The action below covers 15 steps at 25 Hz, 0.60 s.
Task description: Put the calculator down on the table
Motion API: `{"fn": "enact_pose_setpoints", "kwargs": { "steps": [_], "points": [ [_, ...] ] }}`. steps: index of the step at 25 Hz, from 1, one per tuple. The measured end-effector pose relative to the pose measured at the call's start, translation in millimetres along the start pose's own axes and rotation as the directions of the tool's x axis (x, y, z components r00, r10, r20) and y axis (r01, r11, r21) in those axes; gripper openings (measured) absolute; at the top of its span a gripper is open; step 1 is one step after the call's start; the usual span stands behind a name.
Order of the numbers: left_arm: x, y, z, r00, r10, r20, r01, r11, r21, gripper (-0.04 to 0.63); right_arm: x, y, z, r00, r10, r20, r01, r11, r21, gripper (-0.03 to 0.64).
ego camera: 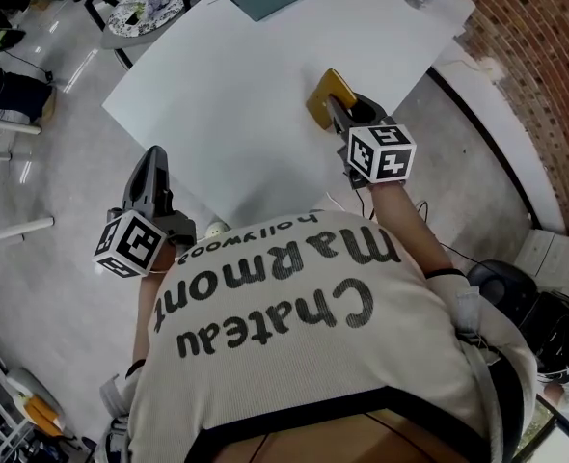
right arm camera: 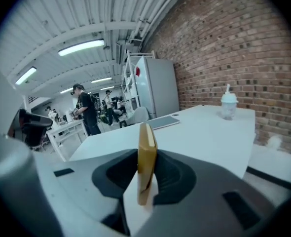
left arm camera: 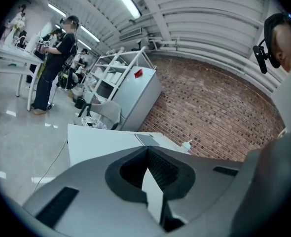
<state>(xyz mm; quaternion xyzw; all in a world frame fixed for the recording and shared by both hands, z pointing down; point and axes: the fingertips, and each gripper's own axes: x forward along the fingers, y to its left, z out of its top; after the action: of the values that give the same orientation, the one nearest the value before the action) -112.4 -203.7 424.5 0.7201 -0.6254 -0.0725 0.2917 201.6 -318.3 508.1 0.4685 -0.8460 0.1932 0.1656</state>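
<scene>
The right gripper (ego camera: 337, 114) is gripping the yellow calculator (ego camera: 326, 92) on edge over the white table (ego camera: 236, 85). Laying it down and releasing are left to do. The left gripper (ego camera: 154, 159) is hanging closed and empty.

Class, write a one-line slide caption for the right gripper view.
Right gripper clamps a yellow calculator edge-on over the white table.

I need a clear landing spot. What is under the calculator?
Only bare white table shows around the calculator, which is held on edge in the right gripper. The patch directly beneath is covered by them.
</scene>
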Motion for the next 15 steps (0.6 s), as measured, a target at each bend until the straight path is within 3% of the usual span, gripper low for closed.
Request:
{"fn": "enact_pose_setpoints", "kwargs": {
  "steps": [6,15],
  "points": [
    [-2,1,-3,1.0,0.0,-0.001,0.0,1.0,-0.004,0.002,-9,-33,-12,0.998,-0.065,0.003,0.064,0.983,0.171,0.12],
    [-8,-3,-5,1.0,0.013,0.008,-0.013,1.0,-0.005,0.002,-11,-60,-31,0.988,-0.143,-0.05,0.149,0.975,0.167,0.186]
  ]
}}
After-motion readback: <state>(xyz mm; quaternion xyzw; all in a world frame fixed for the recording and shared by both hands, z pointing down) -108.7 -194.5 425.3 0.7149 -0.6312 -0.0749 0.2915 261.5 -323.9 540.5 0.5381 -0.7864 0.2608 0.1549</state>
